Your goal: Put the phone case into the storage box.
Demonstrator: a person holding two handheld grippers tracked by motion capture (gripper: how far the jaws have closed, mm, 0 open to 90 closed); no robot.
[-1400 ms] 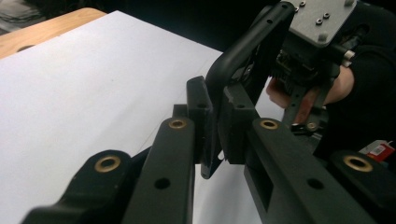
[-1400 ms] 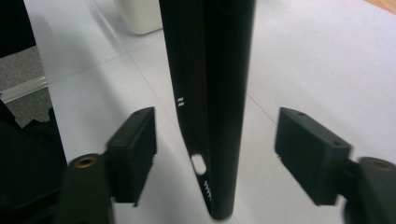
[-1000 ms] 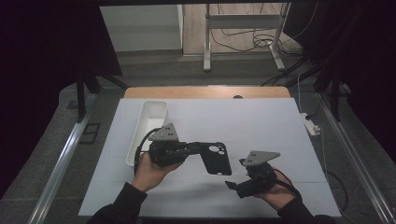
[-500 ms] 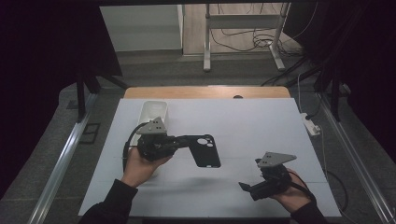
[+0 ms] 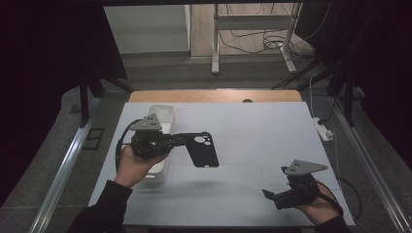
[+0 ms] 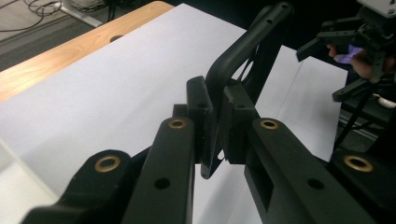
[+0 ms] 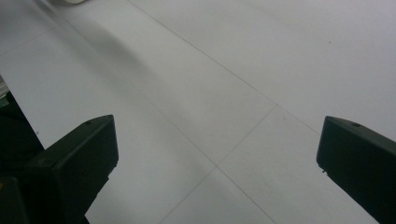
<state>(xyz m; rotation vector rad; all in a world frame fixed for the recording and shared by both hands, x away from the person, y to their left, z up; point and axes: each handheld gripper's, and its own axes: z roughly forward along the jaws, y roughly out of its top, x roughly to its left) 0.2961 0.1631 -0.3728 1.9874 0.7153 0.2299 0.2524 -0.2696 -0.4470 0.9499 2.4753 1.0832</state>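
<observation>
A black phone case (image 5: 203,151) with round camera cut-outs hangs above the white table sheet (image 5: 252,141). My left gripper (image 5: 183,141) is shut on the case's upper left edge and holds it level. In the left gripper view the case (image 6: 243,46) stands edge-on between the closed jaws of that gripper (image 6: 215,108). My right gripper (image 5: 273,198) hovers low over the front right of the sheet, jaws open and empty. The right gripper view shows its own two jaws (image 7: 217,140) wide apart over bare sheet (image 7: 243,70). It also appears far off in the left gripper view (image 6: 329,65).
A white oblong tray (image 5: 163,114) lies at the sheet's left edge, partly under my left hand. A wooden strip of tabletop (image 5: 214,95) runs along the far side. A white power strip (image 5: 323,128) sits off the right edge. Metal rails flank the table.
My left gripper has carried the phone case left and back, over the tray. My right gripper has drawn away to the right and toward the front edge.
</observation>
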